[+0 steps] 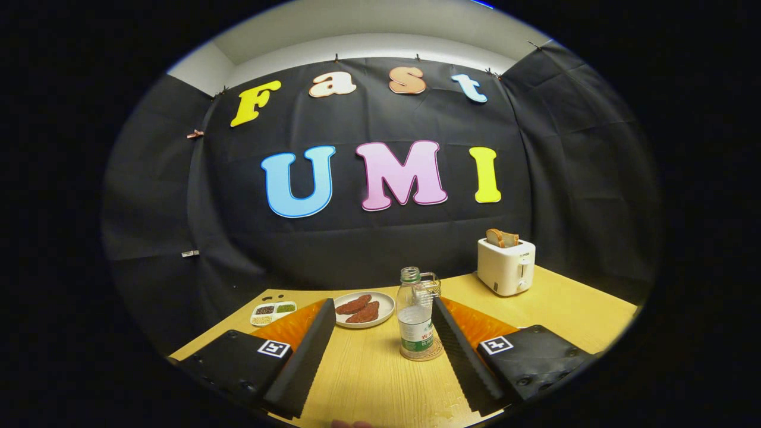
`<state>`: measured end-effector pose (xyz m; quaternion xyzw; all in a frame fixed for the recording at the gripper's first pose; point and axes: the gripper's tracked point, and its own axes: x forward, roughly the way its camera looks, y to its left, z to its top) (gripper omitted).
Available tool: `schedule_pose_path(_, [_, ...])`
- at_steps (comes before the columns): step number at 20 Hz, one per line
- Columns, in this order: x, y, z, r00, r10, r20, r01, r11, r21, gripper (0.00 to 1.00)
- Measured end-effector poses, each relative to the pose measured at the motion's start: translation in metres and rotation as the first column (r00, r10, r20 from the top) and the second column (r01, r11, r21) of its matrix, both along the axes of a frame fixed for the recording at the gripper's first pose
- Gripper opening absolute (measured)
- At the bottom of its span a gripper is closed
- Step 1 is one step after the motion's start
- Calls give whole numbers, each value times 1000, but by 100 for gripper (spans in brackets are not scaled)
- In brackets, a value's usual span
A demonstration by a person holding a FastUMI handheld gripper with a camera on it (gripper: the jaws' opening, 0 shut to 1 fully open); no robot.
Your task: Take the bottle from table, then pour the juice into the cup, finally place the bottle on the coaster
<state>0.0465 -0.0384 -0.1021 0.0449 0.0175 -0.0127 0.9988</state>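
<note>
The jaws stood wide apart and held nothing; the gripper (pixel 380 356) hovered over the near part of the table (pixel 368 380). Each finger (pixel 306 351) ran forward at an angle, one on either side of a bare strip of wood.

The bottle (pixel 415 315) stood upright between the fingertips, closer to the right one and clear of both. It was uncapped, of clear plastic with a label round its lower half. It rested on the coaster (pixel 423 355), a round woven mat whose rim showed at the bottle's foot.

At 12 o'clock from the bottle, directly behind it, was the cup (pixel 429 288), a clear glass with a handle, partly hidden by the bottle's shoulder and the right fingertip. Whether it held juice could not be told.

At 10 o'clock from the bottle, just beside it, lay a white plate (pixel 383 300) carrying two reddish-brown pieces of food (pixel 359 309). Further out at 9 o'clock, near the table's far left corner, sat a small white tray (pixel 273 312) with compartments of differently coloured contents.

At 2 o'clock from the bottle, well apart and near the booth wall, stood a white toaster (pixel 506 266) with a slice of bread (pixel 501 238) protruding from its slot.
</note>
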Motion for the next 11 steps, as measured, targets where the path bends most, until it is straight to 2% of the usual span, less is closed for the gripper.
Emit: schedule_pose_path(11, [-23, -26, 22, 993, 118, -2, -118, 993, -28, 99])
